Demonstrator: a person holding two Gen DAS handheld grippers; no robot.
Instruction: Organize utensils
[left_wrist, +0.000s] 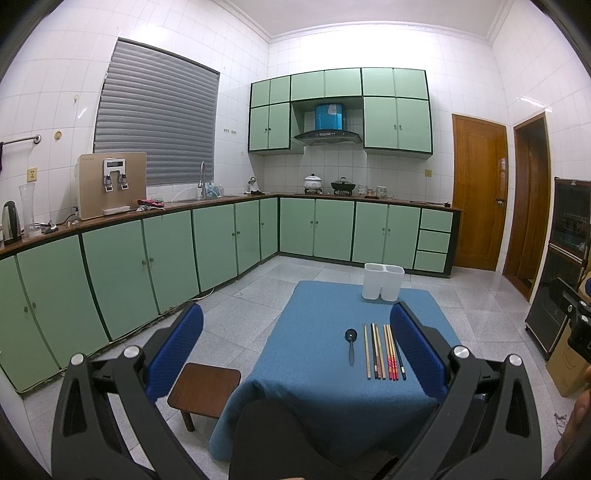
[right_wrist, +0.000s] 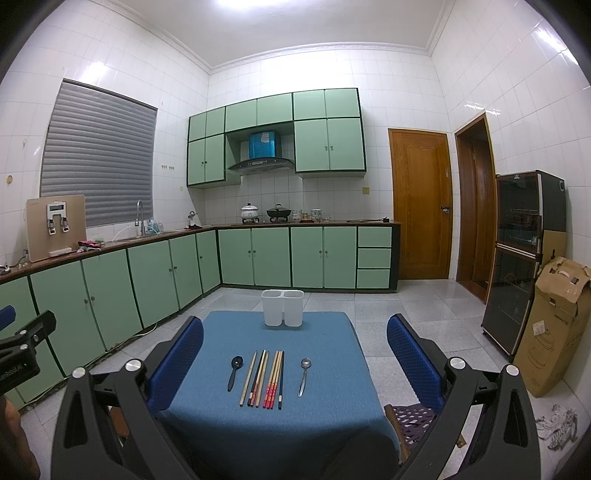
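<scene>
Right wrist view: our right gripper (right_wrist: 295, 363) gapes wide, empty, above chopsticks (right_wrist: 263, 378) between black spoon (right_wrist: 234, 372) and steel spoon (right_wrist: 304, 374); left gripper (left_wrist: 295, 349) likewise; white holder (right_wrist: 282, 308) beyond.

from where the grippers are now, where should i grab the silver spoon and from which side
Grip the silver spoon at mid-handle, coming straight down from above with the right gripper, which is open. The spoon lies flat on the blue cloth, handle toward the camera, bowl toward the white holder. It sits apart from the chopsticks, so fingers can straddle the thin handle crosswise.
</scene>
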